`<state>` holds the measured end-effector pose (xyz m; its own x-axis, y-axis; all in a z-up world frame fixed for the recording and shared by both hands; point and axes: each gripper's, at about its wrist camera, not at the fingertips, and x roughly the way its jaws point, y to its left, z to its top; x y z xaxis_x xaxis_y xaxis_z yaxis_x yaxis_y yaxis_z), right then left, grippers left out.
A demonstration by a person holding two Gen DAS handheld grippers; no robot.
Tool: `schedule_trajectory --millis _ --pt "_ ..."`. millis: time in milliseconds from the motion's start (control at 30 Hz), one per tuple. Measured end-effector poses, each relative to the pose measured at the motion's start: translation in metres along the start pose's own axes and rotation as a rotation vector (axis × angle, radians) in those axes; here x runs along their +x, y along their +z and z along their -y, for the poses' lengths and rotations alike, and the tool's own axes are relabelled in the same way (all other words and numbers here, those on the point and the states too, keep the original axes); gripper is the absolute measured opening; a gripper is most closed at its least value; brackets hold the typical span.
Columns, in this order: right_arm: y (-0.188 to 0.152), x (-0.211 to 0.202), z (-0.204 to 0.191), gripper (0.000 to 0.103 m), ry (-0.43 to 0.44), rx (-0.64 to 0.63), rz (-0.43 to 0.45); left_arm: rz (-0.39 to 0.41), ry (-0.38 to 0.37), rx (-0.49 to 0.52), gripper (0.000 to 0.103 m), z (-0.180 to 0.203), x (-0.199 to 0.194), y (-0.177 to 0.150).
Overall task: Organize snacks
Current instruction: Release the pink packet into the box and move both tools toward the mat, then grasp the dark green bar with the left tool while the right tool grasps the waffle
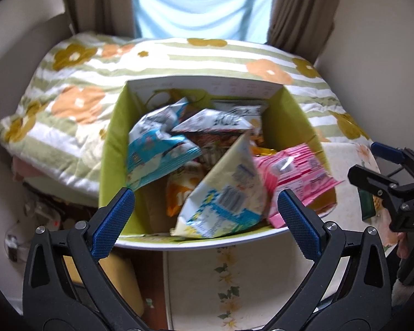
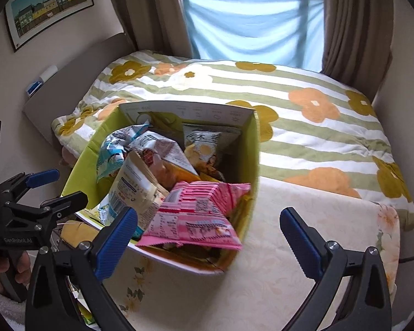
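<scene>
A green-lined cardboard box (image 1: 110, 149) is recorded at the bench's (image 2: 276, 248) left edge, overhanging it, packed with snack bags: a pink packet (image 2: 196, 218) against the near right wall, a cream pack (image 1: 223, 193) at the near wall, and a blue-white bag (image 1: 154, 149) at the left wall. Left tongs (image 1: 207, 215) and right tongs (image 2: 209, 237) are both noted spread wide and gripping nothing, just before the near rim. A flowered quilt (image 2: 303, 115) is seen beyond the box.

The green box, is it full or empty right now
Full. The green box is heaped with snack bags; the pink packet pokes over its near rim. Both grippers are open and hold nothing.
</scene>
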<state>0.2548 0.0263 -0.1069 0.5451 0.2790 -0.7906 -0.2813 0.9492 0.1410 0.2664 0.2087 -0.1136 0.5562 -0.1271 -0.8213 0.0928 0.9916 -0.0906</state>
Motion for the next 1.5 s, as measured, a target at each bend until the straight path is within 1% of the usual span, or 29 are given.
schedule_trajectory --millis 133,233,400,467,600,700,733,867,1033,1200,1300,1467,1500 --pt "-0.009 -0.021 0.02 0.103 -0.042 0.041 0.041 0.003 -0.044 0.06 0.102 0.03 0.001 0.001" --pt "-0.016 -0.032 0.037 0.103 -0.075 0.067 0.051 0.003 -0.065 0.1 0.102 0.057 0.003 0.002" --pt "-0.033 -0.058 0.082 0.103 -0.122 0.122 0.077 0.007 -0.111 0.136 0.102 0.107 0.004 0.007" --pt "-0.042 -0.07 0.101 0.103 -0.141 0.134 0.086 0.005 -0.131 0.149 0.102 0.134 0.005 0.007" --pt "-0.059 -0.092 0.143 0.103 -0.19 0.156 0.091 -0.021 -0.184 0.166 0.102 0.189 0.013 0.001" --pt "-0.075 -0.105 0.179 0.103 -0.198 0.19 0.088 -0.05 -0.207 0.183 0.102 0.226 0.024 -0.006" --pt "-0.08 -0.108 0.19 0.103 -0.202 0.195 0.085 -0.06 -0.215 0.19 0.102 0.243 0.028 -0.009" --pt "-0.1 -0.118 0.228 0.103 -0.201 0.195 0.075 -0.095 -0.233 0.194 0.102 0.289 0.044 -0.019" --pt "-0.122 -0.116 0.262 0.103 -0.202 0.142 0.044 -0.151 -0.238 0.188 0.102 0.338 0.068 -0.036" --pt "-0.146 -0.104 0.287 0.103 -0.186 0.086 0.005 -0.205 -0.25 0.187 0.102 0.367 0.092 -0.05" --pt "-0.158 -0.093 0.296 0.103 -0.182 0.061 -0.02 -0.262 -0.278 0.172 0.102 0.381 0.115 -0.058" --pt "-0.179 -0.074 0.302 0.103 -0.193 0.019 -0.05 -0.361 -0.34 0.133 0.094 0.394 0.155 -0.066" --pt "-0.182 -0.071 0.302 0.103 -0.199 0.009 -0.053 -0.378 -0.344 0.133 0.09 0.397 0.163 -0.068"
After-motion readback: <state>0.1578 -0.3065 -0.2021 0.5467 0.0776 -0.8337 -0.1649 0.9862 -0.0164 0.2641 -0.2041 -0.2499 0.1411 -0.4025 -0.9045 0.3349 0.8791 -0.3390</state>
